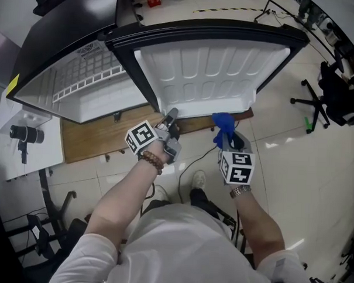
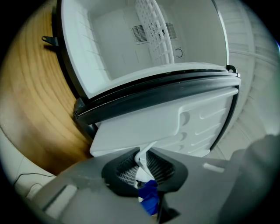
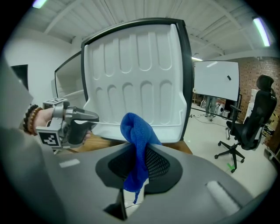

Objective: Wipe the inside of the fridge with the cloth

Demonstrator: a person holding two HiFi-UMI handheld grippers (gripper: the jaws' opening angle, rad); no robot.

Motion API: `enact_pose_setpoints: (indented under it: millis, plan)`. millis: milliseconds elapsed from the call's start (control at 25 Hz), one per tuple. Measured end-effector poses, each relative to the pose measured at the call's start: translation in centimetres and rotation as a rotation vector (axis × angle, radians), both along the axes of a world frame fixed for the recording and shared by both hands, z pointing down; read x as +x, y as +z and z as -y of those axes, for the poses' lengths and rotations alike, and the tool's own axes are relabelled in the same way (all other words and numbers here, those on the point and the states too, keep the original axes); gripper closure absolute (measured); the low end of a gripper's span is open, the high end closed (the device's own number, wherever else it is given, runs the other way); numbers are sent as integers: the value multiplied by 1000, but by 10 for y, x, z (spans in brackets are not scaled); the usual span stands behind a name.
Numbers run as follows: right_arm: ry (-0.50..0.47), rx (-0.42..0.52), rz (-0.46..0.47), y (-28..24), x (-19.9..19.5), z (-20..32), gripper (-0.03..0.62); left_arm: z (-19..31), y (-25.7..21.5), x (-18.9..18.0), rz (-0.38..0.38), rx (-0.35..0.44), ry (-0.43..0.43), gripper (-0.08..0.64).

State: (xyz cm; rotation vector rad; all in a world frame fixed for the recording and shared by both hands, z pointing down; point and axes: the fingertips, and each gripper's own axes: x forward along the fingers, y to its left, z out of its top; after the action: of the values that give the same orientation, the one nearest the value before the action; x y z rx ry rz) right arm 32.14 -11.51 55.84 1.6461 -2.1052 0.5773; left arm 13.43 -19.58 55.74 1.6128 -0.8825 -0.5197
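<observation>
While left hand-held gripper (image 2: pixel 142 165) pinched the open door (image 1: pixel 209 69), right hand-held gripper (image 3: pixel 139 157) clamped the cloth (image 3: pixel 136 129) at its 5 o'clock; wiping looked unstarted.

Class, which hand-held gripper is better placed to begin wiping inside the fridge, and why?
Right: the right hand-held gripper pinches the blue cloth. The left hand-held gripper is shut on the door edge.

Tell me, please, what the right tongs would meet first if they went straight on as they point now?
Probably the white inner panel of the open fridge door, the blue cloth in the right tongs touching first; depth is unclear.
</observation>
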Motion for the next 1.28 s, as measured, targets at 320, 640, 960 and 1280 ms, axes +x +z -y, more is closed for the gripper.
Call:
enact_pose_setpoints:
  millis: [320,640,960,1280]
  plan:
    - [-87,46,24,-24,-41,5,535,7,7,4,50,-22,-1,508]
    - [-119,81,22,-43,-61,14,535,-3,6,7,64,-34,29,454]
    - [-183,144,34,-78,-111,8,535,-34,-18,-19,70,26,93,451]
    - [-273,260,93,-137,-183,-9,535,-59,-82,-100,265,213,27,453]
